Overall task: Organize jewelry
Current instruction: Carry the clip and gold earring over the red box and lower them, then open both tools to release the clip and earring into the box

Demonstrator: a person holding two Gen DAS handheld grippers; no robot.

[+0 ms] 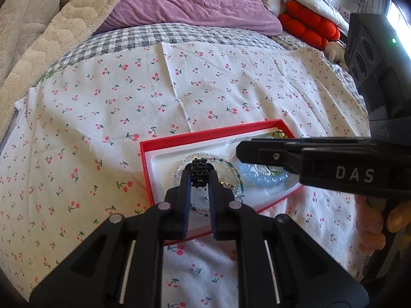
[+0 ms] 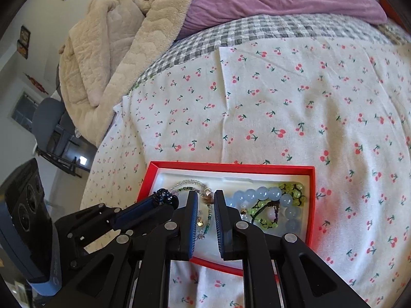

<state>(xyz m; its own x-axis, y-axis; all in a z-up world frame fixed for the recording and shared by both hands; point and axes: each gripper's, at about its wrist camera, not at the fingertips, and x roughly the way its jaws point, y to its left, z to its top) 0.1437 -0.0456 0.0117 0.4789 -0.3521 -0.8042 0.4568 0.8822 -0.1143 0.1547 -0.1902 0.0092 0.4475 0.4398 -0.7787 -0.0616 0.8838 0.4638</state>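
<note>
Left gripper [image 1: 199,173]: nearest the left wrist lens; its fingers are pinched narrowly on a dark beaded bracelet [image 1: 198,173], held at the tips just above the box.
Dark beaded bracelet: bunched into a short dark clump between the pads; in the right wrist view [image 2: 165,198] it sits at the end of the left fingers, over the box's left rim. Its long axis seems to run across the finger line, but it is too crumpled to say which way it points.
Right gripper [image 2: 206,201]: fingers a narrow gap apart and holding nothing; strands of jewelry lie below and between them, not pressed by the pads.
Red box [image 2: 311,205]: open, with a white liner, lying on the cherry-print cloth [image 2: 282,102]; its long axis runs left to right in the right wrist view.
Contents: a clear and green bead strand [image 2: 190,186] at the left, a pale blue bead bracelet [image 2: 267,193] in the middle, a yellow-green bracelet [image 2: 292,190] at the right, all touching or overlapping.
Risk, snagging: if either gripper dips lower, a fingertip could catch a loose strand and drag it out on lifting.
Risk, drop: the dark bracelet hangs over the rim, so letting go here could send part of it onto the cloth.
Risk, collision: the two grippers are near each other over the box and could knock together.
Risk, box shift: the light box on soft bedding may slide or tip if pushed.
</note>
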